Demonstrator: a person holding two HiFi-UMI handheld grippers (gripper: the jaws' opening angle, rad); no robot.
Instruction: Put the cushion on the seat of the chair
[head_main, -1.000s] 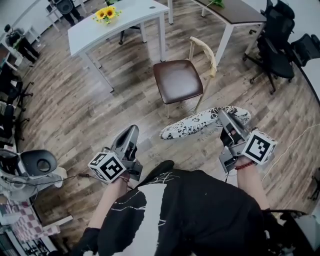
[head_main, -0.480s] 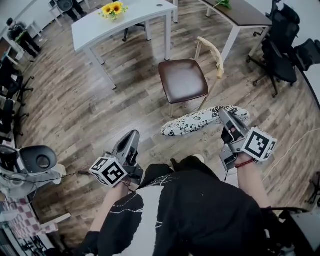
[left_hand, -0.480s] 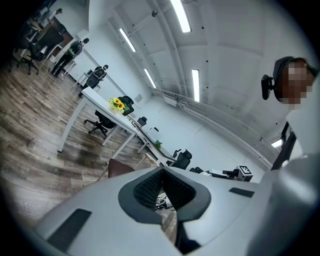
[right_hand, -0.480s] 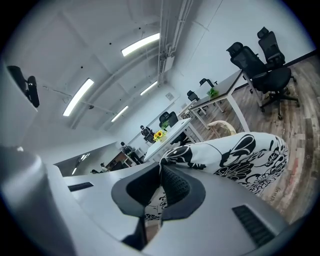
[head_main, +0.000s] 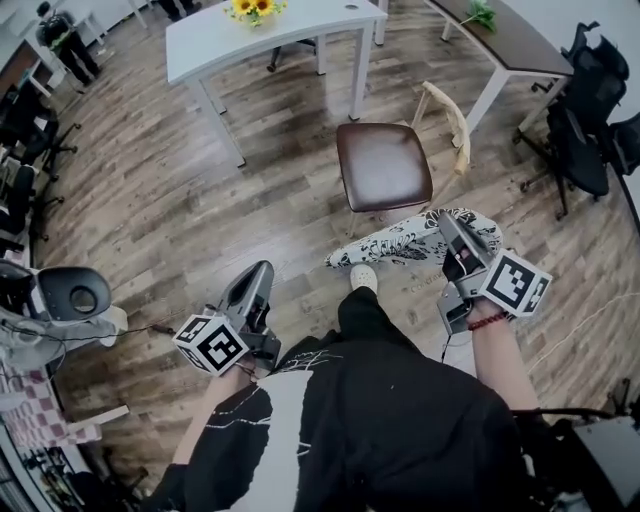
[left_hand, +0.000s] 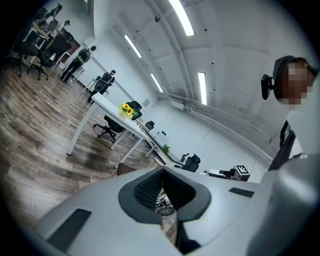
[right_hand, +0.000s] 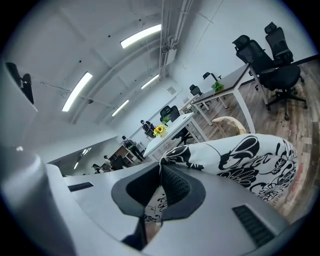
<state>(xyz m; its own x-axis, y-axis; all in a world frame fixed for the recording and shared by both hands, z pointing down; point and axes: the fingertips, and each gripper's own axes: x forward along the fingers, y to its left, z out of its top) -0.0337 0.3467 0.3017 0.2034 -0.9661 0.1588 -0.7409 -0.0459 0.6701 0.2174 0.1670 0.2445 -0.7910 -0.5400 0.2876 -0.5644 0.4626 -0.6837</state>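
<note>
Fingers (right_hand: 176, 186) of the right gripper (head_main: 448, 228) are clamped on the cushion (head_main: 400, 243), with an edge of its black-and-white patterned fabric pinched between them. Left gripper (head_main: 262, 272) fingers (left_hand: 149, 187) are pressed together with nothing in them, low at the person's left side and well apart from the cushion. The cushion is off the floor (head_main: 200, 220), roughly level, in front of the chair (head_main: 384, 165). It's just short of the front edge of the brown seat, not on it. A shoe (head_main: 362, 277) shows by the cushion's left end.
</note>
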